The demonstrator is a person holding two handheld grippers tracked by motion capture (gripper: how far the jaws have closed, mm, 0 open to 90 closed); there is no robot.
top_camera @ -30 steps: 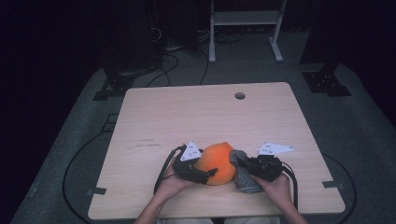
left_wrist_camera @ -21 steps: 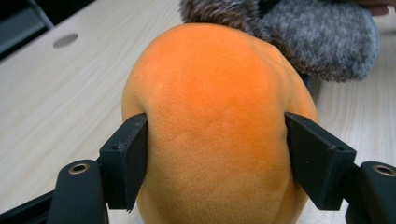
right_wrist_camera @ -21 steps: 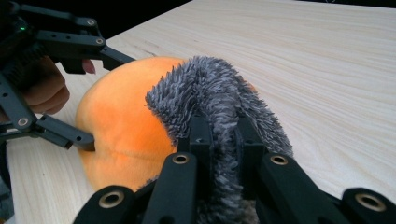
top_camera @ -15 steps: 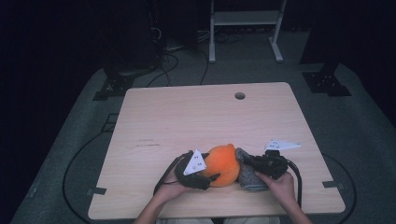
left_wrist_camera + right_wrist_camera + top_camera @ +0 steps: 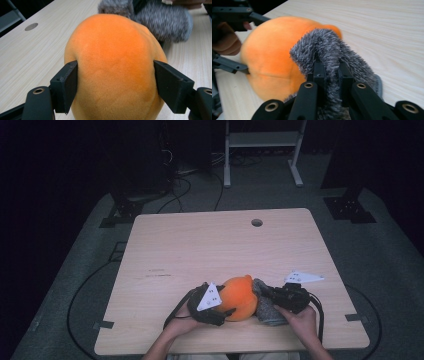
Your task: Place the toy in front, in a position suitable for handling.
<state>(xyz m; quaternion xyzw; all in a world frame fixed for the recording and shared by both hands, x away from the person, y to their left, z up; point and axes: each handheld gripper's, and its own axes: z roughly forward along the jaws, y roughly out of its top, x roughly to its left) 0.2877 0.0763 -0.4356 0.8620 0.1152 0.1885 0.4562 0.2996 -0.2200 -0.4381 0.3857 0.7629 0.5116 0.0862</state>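
A round orange plush toy (image 5: 239,297) lies near the table's front edge, with a grey fuzzy part (image 5: 268,309) at its right side. My left gripper (image 5: 226,309) comes in from the left. Its pads press into both flanks of the orange body (image 5: 115,50). Its jaws have just closed onto the toy and then eased open a touch, with the toy still between them. My right gripper (image 5: 263,293) is shut on a fold of the grey fuzzy fabric (image 5: 329,47), pinched tight beside the orange body (image 5: 269,55). The grey part (image 5: 162,20) sits behind the toy in the left gripper view.
The light wooden table (image 5: 200,250) has a round cable hole (image 5: 257,222) near its far edge. Cables trail from both grippers over the front edge. On the dark floor behind stand a white frame (image 5: 260,150) and black stand bases (image 5: 122,212).
The left gripper has tipped down toward the table's front and its jaws have closed in on the orange toy. The right gripper has shifted slightly right, still pinching the grey fabric.
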